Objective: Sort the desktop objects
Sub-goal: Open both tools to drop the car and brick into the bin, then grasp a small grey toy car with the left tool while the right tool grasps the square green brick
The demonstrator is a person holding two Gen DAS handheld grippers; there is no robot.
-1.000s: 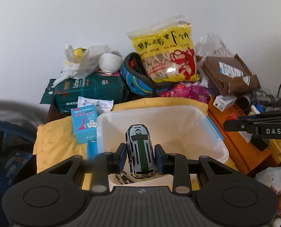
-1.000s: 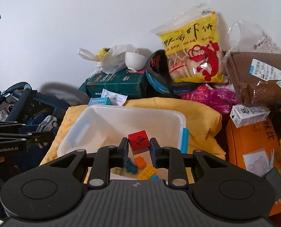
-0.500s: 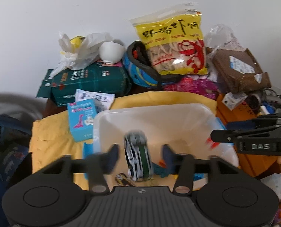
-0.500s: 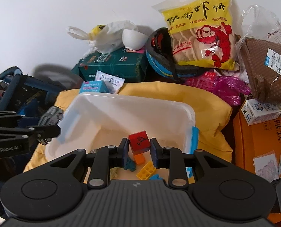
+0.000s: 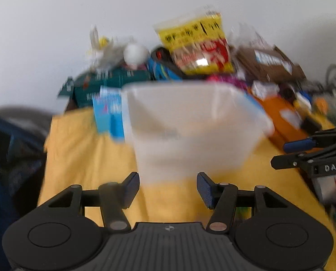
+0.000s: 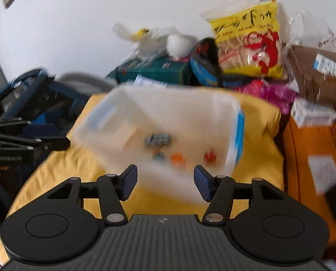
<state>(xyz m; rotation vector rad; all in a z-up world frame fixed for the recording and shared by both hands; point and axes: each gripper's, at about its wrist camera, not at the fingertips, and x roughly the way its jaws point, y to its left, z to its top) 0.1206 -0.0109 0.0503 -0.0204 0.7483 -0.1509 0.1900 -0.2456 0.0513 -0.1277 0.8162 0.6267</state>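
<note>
Left gripper [image 5: 168, 186] apart, nothing between the pads; right gripper [image 6: 164, 181] opening, likewise bare. Both poised over yellow cloth [image 6: 258, 140], short of the white bin [image 6: 168, 110]. Inside the bin, blurred: toy car [image 6: 157, 140] left of centre, then an orange block [image 6: 177, 158], then a red block [image 6: 209, 155] near the blue clip [image 6: 239, 135]. Behind, a green box [image 6: 154, 67], then a yellow snack bag [image 6: 249, 43], then a brown parcel [image 6: 317, 74].

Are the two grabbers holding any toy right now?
No. The left gripper is open and empty; the right gripper is opening, nothing between its fingers.
</note>
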